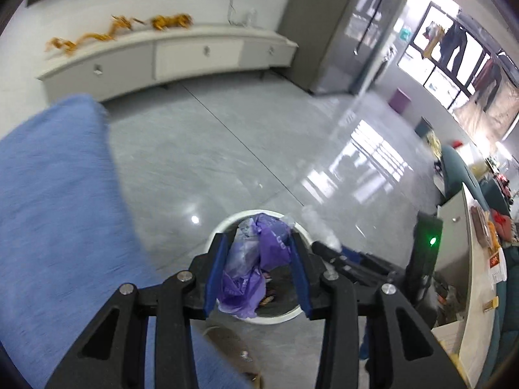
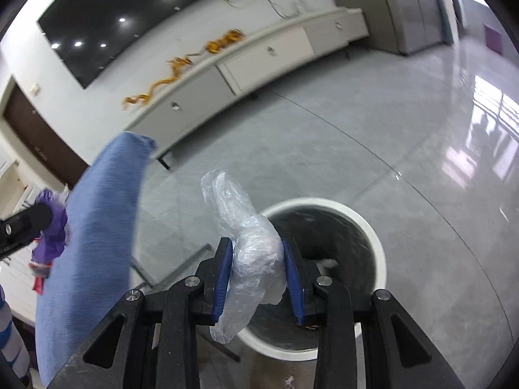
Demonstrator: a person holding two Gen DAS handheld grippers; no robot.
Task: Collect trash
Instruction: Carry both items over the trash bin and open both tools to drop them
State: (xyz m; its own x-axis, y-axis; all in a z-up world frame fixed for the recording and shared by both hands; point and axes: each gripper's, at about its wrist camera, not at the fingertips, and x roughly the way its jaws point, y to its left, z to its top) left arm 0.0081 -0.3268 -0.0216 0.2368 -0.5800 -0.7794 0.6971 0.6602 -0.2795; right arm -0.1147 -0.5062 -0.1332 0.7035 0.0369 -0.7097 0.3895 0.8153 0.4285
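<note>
left hand-held gripper [image 1: 258,265] grips purple bag [image 1: 259,259], right hand-held gripper [image 2: 258,275] clear wrapper [image 2: 253,253], above bin [image 2: 373,227].

You're seeing a purple bag [image 1: 256,259] between blue pads [image 1: 215,275], a clear wrapper [image 2: 249,253], a white-rimmed bin [image 2: 373,236] with dark inside, grey floor [image 1: 227,162], and a blue cushion [image 1: 55,210] at nine o'clock.

A home living room: long white TV cabinet [image 1: 168,58], wall-mounted dark screen [image 2: 129,16], glossy tiled floor [image 1: 259,149].
</note>
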